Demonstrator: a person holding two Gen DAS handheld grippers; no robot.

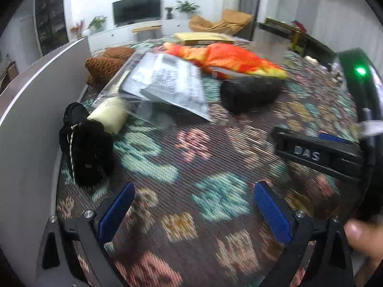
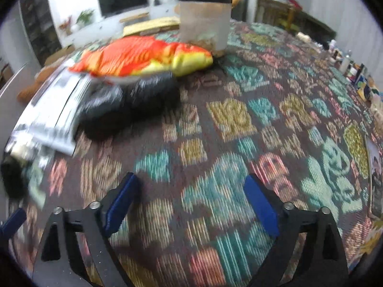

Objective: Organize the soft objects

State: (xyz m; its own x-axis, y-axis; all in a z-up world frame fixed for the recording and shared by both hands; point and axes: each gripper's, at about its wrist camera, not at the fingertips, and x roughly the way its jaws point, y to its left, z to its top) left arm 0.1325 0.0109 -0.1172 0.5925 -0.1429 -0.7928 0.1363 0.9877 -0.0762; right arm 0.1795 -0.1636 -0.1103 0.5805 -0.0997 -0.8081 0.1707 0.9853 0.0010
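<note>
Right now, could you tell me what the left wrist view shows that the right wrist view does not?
Only the left wrist view shows the black fuzzy item, the cream roll and the brown knit piece. Only the right wrist view shows the translucent container. Both show the orange plush, the black roll, the patterned cloth and open jaws.

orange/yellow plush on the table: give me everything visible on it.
The orange and yellow plush is a long, stuffed fabric piece, orange-red with yellow streaks and a yellow end. It lies flat on the patterned tablecloth toward the far side. Its near edge appears to rest against the black fuzzy bundle, and the frosted container stands just behind its yellow end. Neither hand-held gripper touches it. Motion blur hides finer detail.
</note>
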